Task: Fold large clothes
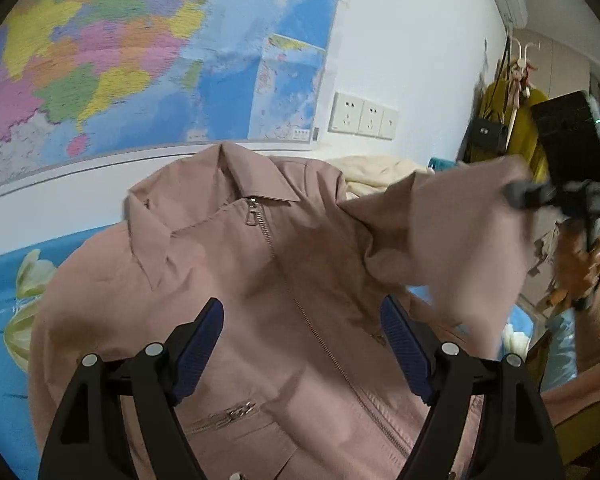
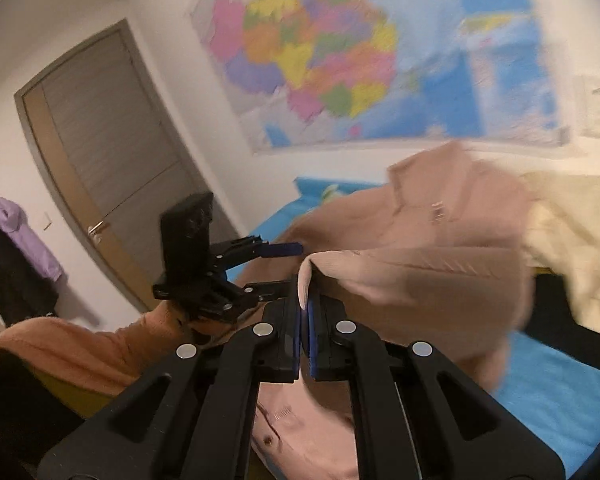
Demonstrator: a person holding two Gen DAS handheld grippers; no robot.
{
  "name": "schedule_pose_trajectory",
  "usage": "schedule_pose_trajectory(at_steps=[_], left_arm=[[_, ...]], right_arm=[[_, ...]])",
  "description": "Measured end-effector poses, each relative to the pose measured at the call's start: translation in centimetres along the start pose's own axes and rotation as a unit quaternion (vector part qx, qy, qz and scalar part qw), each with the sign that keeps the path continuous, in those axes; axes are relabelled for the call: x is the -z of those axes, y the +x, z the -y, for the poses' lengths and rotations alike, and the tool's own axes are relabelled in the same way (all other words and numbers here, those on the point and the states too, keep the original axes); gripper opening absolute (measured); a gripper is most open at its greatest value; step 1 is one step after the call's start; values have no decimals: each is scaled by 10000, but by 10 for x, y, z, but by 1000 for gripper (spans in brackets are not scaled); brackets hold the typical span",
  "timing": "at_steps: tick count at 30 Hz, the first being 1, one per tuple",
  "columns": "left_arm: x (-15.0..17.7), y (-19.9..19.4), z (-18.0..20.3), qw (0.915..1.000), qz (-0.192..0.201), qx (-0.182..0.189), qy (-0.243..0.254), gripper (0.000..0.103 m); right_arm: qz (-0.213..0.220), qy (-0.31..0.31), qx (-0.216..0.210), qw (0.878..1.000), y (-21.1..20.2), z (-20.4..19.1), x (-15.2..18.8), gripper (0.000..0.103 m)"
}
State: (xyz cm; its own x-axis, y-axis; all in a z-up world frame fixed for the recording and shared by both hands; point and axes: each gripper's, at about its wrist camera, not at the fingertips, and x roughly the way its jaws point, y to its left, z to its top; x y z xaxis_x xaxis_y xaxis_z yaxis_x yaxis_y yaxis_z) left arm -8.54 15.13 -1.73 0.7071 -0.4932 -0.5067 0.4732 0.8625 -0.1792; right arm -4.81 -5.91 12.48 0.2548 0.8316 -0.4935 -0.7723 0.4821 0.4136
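A dusty-pink zip jacket (image 1: 300,264) lies front up on a blue flowered bedsheet (image 1: 0,360), collar toward the wall. My left gripper (image 1: 304,332) hovers open over the chest, its blue pads on either side of the zipper and nothing between them. At the right, my right gripper (image 1: 516,196) holds one sleeve (image 1: 460,240) up off the bed. In the right wrist view the right gripper (image 2: 306,308) is shut on the sleeve's cuff edge, and the sleeve (image 2: 420,280) trails to the right, blurred. The left gripper (image 2: 284,266) shows beyond it, open, in a hand with an orange cuff.
A cream garment (image 1: 376,172) lies crumpled behind the jacket's shoulder. On the wall hang a large map (image 1: 140,60) and a row of sockets (image 1: 362,116). A rack with a yellow coat and black bag (image 1: 496,128) stands at the right. A grey door (image 2: 112,152) is at the left.
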Motion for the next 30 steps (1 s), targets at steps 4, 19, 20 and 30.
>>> schedule_pose_trajectory(at_steps=[4, 19, 20, 30], left_arm=[[11, -19, -20, 9997, 48, 1, -234, 79], [43, 42, 31, 9923, -1090, 369, 449, 88], [43, 49, 33, 9913, -1195, 313, 452, 88], [47, 67, -2, 9836, -1771, 234, -269, 11]], right_arm=[[-557, 381, -275, 9973, 79, 17, 4, 8], [-45, 494, 682, 9964, 33, 59, -9, 73], [53, 644, 973, 9932, 23, 74, -12, 73], [-821, 1454, 1911, 9673, 74, 168, -6, 21]])
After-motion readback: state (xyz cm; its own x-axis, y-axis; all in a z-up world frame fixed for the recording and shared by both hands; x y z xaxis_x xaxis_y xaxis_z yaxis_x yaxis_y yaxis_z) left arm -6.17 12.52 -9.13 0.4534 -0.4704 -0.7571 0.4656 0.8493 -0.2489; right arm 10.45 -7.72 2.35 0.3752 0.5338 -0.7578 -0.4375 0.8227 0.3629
